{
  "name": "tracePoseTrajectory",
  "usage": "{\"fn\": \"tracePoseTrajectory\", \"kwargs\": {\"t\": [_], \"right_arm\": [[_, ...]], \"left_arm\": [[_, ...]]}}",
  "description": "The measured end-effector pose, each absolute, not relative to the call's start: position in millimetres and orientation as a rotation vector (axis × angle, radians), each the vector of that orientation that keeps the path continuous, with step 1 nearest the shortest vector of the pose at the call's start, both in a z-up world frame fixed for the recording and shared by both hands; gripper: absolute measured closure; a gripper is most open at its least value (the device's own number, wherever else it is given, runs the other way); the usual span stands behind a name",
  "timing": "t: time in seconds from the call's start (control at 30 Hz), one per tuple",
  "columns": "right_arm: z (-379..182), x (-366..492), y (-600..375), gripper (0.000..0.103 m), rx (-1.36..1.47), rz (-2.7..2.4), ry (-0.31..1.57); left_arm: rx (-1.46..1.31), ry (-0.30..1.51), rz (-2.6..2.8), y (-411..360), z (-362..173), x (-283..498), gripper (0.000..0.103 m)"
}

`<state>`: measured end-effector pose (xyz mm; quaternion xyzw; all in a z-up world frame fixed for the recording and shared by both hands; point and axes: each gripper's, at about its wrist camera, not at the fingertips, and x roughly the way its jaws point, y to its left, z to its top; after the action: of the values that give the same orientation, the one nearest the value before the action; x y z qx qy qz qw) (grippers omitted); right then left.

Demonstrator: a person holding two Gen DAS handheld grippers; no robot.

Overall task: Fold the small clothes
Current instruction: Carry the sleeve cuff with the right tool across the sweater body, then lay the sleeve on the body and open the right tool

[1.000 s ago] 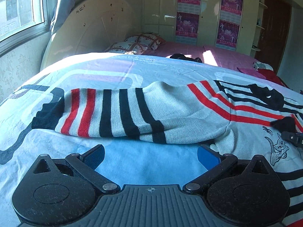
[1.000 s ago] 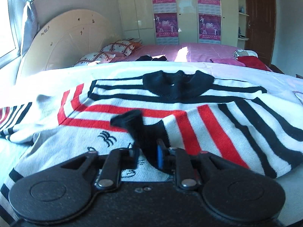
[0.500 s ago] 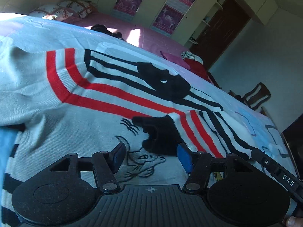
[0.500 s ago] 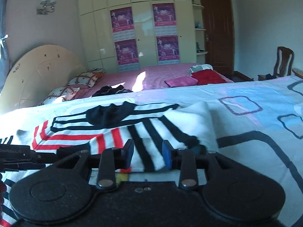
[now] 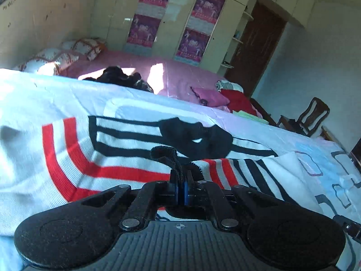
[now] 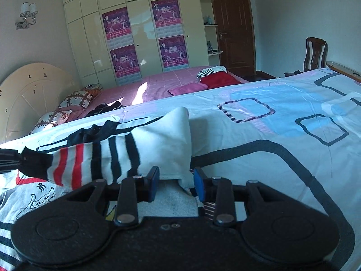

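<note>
A white knit sweater (image 5: 74, 158) with red and black stripes and a black collar (image 5: 198, 139) lies flat on the bed. Its right sleeve (image 6: 126, 155) is folded across the chest. My left gripper (image 5: 180, 192) is shut on the sleeve's black cuff (image 5: 167, 155), seen at the left edge of the right wrist view (image 6: 33, 164). My right gripper (image 6: 176, 184) is open around the sweater's folded right edge (image 6: 173, 144), jaws on either side of the cloth.
The bed sheet (image 6: 270, 124) is pale blue with dark outlined squares. Behind is a pink bed (image 6: 171, 83) with pillows, black, pink and red clothes. A wardrobe, a brown door and a wooden chair (image 6: 315, 52) stand beyond.
My left gripper swung from the left sleeve to the chest and shut on the black cuff. My right gripper let go of the cuff, moved right to the folded edge and opened.
</note>
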<state>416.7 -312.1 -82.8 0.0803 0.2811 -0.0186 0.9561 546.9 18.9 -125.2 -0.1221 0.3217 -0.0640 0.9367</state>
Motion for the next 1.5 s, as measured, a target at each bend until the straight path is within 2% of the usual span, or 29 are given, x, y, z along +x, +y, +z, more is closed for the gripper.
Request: {"fn": "tracePoseTrajectory", "kwargs": {"t": [0.13, 0.2, 0.4, 0.5, 0.6, 0.7, 0.8, 0.87, 0.9, 1.13, 1.23, 1.33, 1.5], "right_arm": [[-103.5, 438.6, -315.0, 0.068, 0.203, -0.048, 0.613], [-122.5, 457.0, -318.7, 0.073, 0.214, -0.073, 0.708], [-109.0, 444.8, -334.6, 0.068, 0.254, -0.035, 0.642], [-106.6, 444.4, -337.0, 0.07, 0.259, -0.021, 0.601], [-116.5, 452.8, -331.7, 0.074, 0.162, -0.017, 0.708], [-100.8, 436.2, -341.4, 0.074, 0.212, 0.011, 0.614], [-93.4, 454.4, -335.4, 0.072, 0.16, 0.029, 0.577], [-108.6, 483.4, -329.1, 0.075, 0.101, 0.031, 0.66], [-119.0, 497.0, -328.0, 0.071, 0.072, 0.02, 0.728], [-100.7, 542.2, -334.4, 0.071, 0.085, 0.077, 0.596], [-122.4, 585.4, -335.2, 0.079, 0.059, 0.038, 0.656], [-126.8, 599.6, -342.1, 0.076, 0.07, 0.029, 0.676], [-109.3, 586.7, -342.9, 0.076, 0.047, 0.066, 0.586]], "left_arm": [[-0.143, 0.755, -0.149, 22.0, -150.1, 554.4, 0.099], [-0.153, 0.748, -0.147, 30.9, -155.9, 545.5, 0.099], [-0.166, 0.687, -0.11, 48.6, -147.3, 533.6, 0.099], [-0.146, 0.724, -0.111, 48.1, -156.7, 542.7, 0.099], [-0.135, 0.709, -0.104, 47.5, -157.0, 543.7, 0.099], [-0.124, 0.712, -0.106, 45.2, -158.8, 544.9, 0.099], [-0.103, 0.704, -0.098, 40.3, -159.7, 544.0, 0.099], [-0.126, 0.693, -0.082, 41.0, -159.3, 540.7, 0.099], [-0.138, 0.683, -0.072, 41.4, -158.2, 537.4, 0.099], [-0.119, 0.68, -0.032, 35.9, -160.8, 525.9, 0.099], [-0.153, 0.676, -0.003, 36.7, -162.0, 525.5, 0.098], [-0.143, 0.676, 0.038, 32.5, -158.7, 523.8, 0.098], [-0.156, 0.608, 0.155, 36.3, -140.6, 518.6, 0.098]]}}
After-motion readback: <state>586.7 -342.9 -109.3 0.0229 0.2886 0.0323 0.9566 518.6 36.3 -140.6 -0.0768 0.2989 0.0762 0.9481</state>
